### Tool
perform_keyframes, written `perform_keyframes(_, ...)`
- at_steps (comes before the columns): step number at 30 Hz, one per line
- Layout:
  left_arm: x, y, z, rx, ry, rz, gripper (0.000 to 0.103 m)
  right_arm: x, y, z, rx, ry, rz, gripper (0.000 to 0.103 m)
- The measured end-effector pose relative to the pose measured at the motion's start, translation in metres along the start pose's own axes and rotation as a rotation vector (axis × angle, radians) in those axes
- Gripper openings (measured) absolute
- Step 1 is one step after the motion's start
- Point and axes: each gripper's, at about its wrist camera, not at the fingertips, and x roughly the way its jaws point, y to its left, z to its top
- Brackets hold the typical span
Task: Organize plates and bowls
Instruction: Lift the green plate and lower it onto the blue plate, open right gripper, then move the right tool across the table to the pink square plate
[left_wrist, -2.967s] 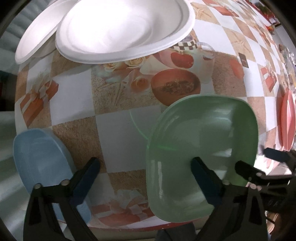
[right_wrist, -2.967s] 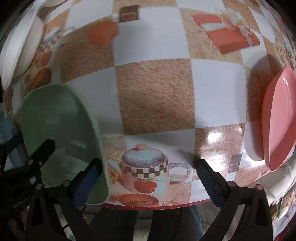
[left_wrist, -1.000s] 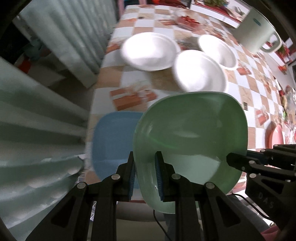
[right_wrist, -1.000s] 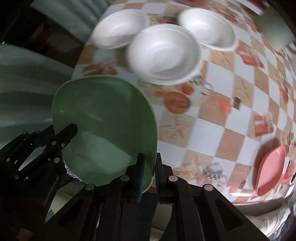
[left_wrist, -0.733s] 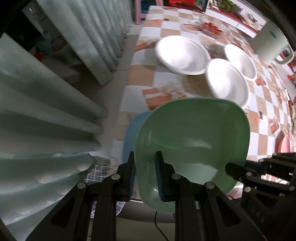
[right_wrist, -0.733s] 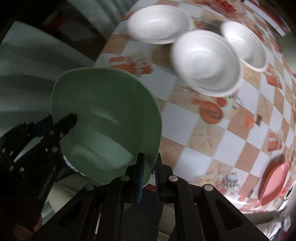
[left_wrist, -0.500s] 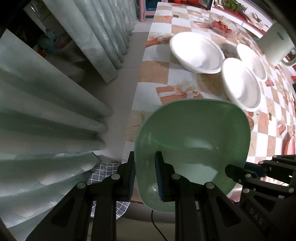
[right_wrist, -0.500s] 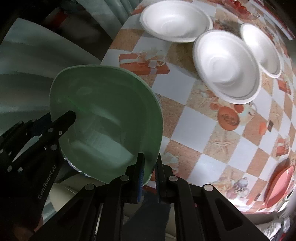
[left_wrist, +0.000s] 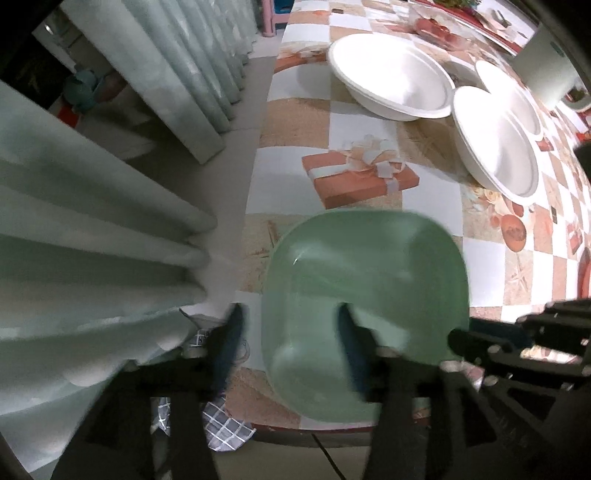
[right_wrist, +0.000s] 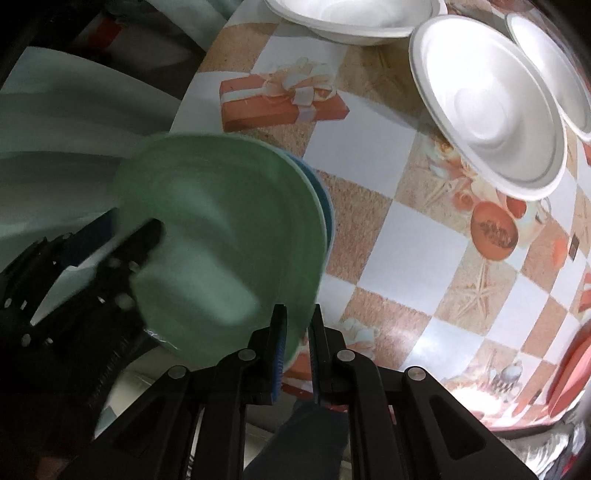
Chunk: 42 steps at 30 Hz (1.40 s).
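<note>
A green square plate (left_wrist: 365, 295) sits at the table's near left corner, on top of a blue plate whose rim (right_wrist: 325, 210) peeks out in the right wrist view. My left gripper (left_wrist: 288, 332) is open, its fingers spread to either side of the green plate's near left edge, blurred with motion. My right gripper (right_wrist: 297, 332) is shut on the green plate's (right_wrist: 221, 229) near right rim. Three white bowls (left_wrist: 391, 86) (left_wrist: 495, 144) (left_wrist: 513, 96) stand farther back on the checked tablecloth.
Pale green curtains (left_wrist: 92, 206) hang close on the left past the table edge (left_wrist: 255, 173). A red plate (right_wrist: 576, 362) lies at the near right. A white pot (left_wrist: 550, 70) stands at the far right.
Both grippers carried the green plate left and lowered it onto the blue plate. The left gripper, shut on the rim half a second ago, has opened. The right stays shut.
</note>
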Motion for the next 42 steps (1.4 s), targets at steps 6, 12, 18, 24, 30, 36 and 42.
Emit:
perform_keyframes(6, -0.008, 0.003, -0.004, -0.05, -0.039, 0.028, 0.085, -0.014, -0.024, -0.003, 0.003, -0.022, -0.042, 0.082)
perform_keyframes(12, -0.007, 0.006, -0.012, -0.108, 0.066, -0.067, 0.1, -0.032, -0.054, -0.015, 0.012, -0.035, -0.045, 0.103)
perform_keyframes(18, -0.024, -0.018, -0.03, -0.07, 0.101, -0.084, 0.1, -0.045, -0.066, -0.034, -0.066, -0.051, -0.092, 0.103)
perform_keyframes(24, -0.039, -0.043, -0.042, -0.013, 0.142, -0.114, 0.1, -0.049, -0.082, -0.082, -0.077, -0.033, -0.09, 0.103)
perform_keyframes(30, -0.053, -0.063, -0.029, 0.055, 0.119, -0.112, 0.1, -0.057, -0.102, -0.091, 0.013, -0.044, -0.073, 0.103)
perform_keyframes(36, -0.068, -0.095, -0.011, 0.16, 0.093, -0.108, 0.1, -0.075, -0.124, -0.093, 0.106, -0.088, -0.053, 0.103)
perform_keyframes(42, -0.074, -0.142, 0.0, 0.307, 0.081, -0.117, 0.1, -0.091, -0.174, -0.114, 0.262, -0.126, -0.022, 0.103)
